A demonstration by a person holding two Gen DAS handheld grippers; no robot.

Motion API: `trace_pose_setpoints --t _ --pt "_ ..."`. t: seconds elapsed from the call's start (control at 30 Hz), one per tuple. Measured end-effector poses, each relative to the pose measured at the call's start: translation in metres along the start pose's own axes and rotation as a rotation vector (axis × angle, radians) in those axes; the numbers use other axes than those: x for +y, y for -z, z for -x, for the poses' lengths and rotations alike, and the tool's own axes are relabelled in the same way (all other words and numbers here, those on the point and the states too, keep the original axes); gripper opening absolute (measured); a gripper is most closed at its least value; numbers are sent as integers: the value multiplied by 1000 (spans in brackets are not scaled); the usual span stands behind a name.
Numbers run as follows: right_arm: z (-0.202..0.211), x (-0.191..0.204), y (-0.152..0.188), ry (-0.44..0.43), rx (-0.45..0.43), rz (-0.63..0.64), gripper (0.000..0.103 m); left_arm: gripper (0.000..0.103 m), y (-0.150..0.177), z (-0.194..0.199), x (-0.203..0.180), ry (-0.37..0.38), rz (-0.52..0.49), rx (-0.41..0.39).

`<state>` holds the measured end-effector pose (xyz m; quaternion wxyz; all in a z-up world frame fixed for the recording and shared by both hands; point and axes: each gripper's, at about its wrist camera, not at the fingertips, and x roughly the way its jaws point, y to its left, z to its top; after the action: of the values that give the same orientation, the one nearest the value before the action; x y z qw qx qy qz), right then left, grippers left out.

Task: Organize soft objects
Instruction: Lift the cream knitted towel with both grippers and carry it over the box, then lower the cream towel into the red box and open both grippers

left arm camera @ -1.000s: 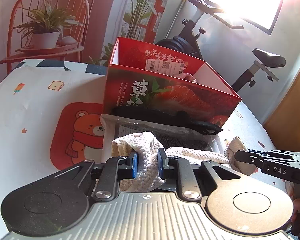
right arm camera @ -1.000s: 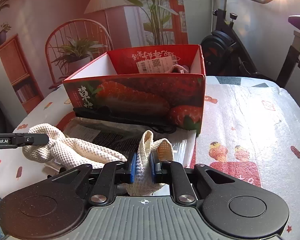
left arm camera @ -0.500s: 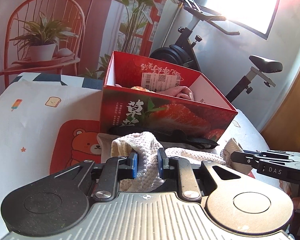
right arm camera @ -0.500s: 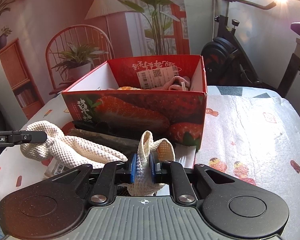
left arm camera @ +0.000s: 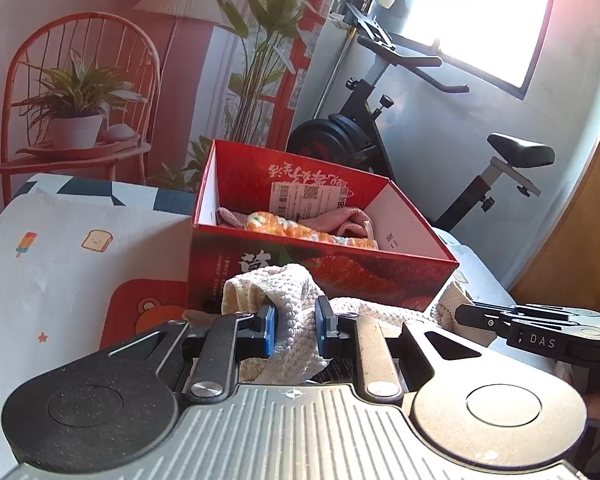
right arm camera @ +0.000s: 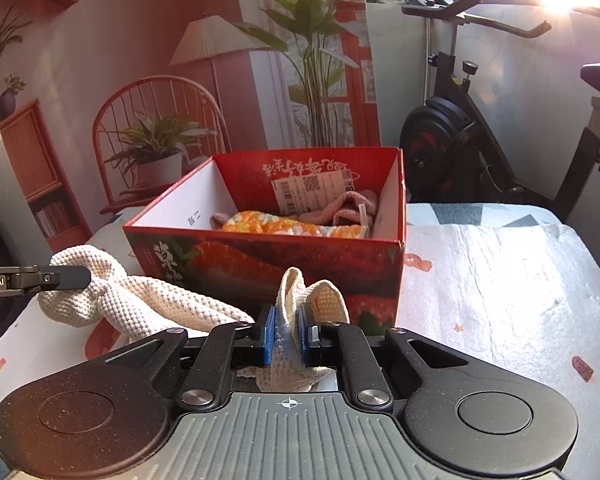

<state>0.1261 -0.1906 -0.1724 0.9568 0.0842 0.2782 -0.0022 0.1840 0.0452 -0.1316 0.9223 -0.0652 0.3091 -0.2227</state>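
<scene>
A cream knitted cloth point(left arm camera: 296, 312) point(right arm camera: 148, 304) hangs stretched between my two grippers, raised in front of the red strawberry box point(left arm camera: 340, 272) point(right arm camera: 268, 256). My left gripper point(left arm camera: 296, 330) is shut on one bunched end of it. My right gripper point(right arm camera: 287, 334) is shut on the other end, near a corner that folds upward. In the right wrist view the left gripper's fingers point(right arm camera: 56, 278) pinch the far end at the left. Inside the box lie an orange flowered cloth point(right arm camera: 284, 226) and a pink knitted one point(right arm camera: 348, 208).
The box stands on a table with a white cartoon-print cover point(right arm camera: 500, 280) point(left arm camera: 80, 260). Behind it are a red chair with a potted plant point(left arm camera: 76, 120), a floor lamp, tall plants and an exercise bike point(right arm camera: 480, 120). The right gripper's fingers point(left arm camera: 512, 320) reach in from the right.
Both grippers have risen with the cloth, lifting it off the dark packet that lay in front of the box. The box's inside and its contents now show more fully.
</scene>
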Motion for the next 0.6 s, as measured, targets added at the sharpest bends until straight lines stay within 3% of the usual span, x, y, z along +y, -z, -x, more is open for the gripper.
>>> trace_pose_setpoints --t 0.4,0.6 --pt "-15 -12 -63 -3 -80 22 11 20 -50 -16 -6 24 -22 -87" --pt "-47 -15 -100 57 -109 71 11 19 -76 -53 -10 -28 -69 -56"
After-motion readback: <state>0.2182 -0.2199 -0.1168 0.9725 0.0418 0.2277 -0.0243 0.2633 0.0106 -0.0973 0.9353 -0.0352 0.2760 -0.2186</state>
